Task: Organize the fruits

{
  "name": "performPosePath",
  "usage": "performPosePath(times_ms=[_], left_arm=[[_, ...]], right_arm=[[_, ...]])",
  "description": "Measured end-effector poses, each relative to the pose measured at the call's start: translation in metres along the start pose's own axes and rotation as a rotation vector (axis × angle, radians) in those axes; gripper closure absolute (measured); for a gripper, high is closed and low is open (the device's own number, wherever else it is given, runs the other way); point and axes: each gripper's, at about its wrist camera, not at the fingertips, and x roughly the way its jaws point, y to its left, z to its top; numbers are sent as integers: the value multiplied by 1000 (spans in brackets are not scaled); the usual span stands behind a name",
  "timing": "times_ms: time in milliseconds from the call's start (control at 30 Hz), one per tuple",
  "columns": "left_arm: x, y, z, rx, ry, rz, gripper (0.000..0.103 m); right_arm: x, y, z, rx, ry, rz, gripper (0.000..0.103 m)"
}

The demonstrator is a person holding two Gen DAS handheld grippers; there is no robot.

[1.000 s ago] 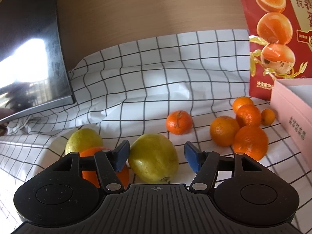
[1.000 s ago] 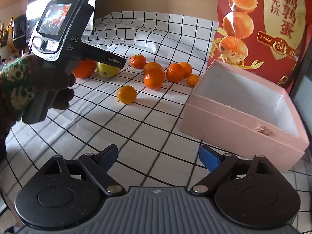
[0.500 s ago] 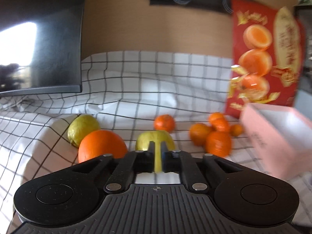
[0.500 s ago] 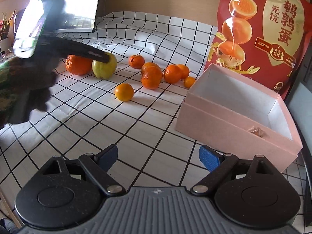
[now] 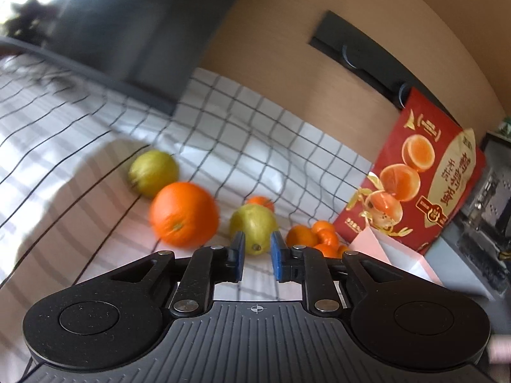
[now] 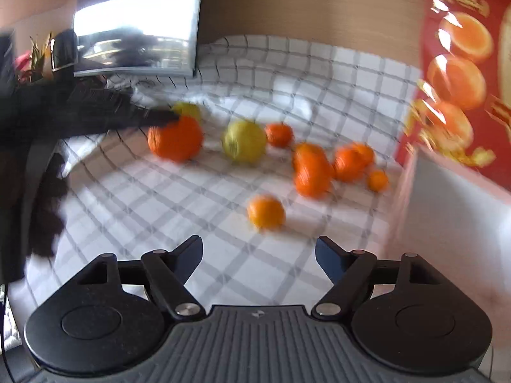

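Observation:
My left gripper (image 5: 257,257) has its jaws a narrow gap apart and empty; a yellow-green fruit (image 5: 254,228) lies on the checked cloth beyond them. A large orange (image 5: 184,214) and a second yellow-green fruit (image 5: 153,172) lie to its left, several small oranges (image 5: 314,239) to its right. My right gripper (image 6: 258,261) is open and empty above the cloth; a small orange (image 6: 266,212) lies just ahead. The right view is blurred and shows the large orange (image 6: 175,138), the yellow-green fruit (image 6: 244,140) and the left gripper's dark body (image 6: 95,118).
A pink box (image 5: 396,252) stands at the right, also in the right wrist view (image 6: 447,223). A red snack bag (image 5: 424,185) stands behind it. A dark monitor (image 5: 105,28) stands at the back left. A wooden wall rises behind the cloth.
The left gripper closed around the yellow-green fruit, then its jaws parted a little and it pulled back and tilted; the fruit now lies on the cloth. The right gripper swung left, blurring its view.

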Motion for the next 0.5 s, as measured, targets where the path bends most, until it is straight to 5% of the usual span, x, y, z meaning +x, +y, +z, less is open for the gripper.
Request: performPosePath(times_ms=[133, 267, 500], left_arm=[[-14, 21, -10, -114, 10, 38, 83], [-16, 37, -21, -218, 77, -63, 83], [-39, 23, -19, -122, -65, -19, 83]], right_arm=[[41, -8, 46, 50, -5, 25, 25], [96, -14, 74, 218, 33, 77, 25], [142, -3, 85, 303, 56, 132, 19]])
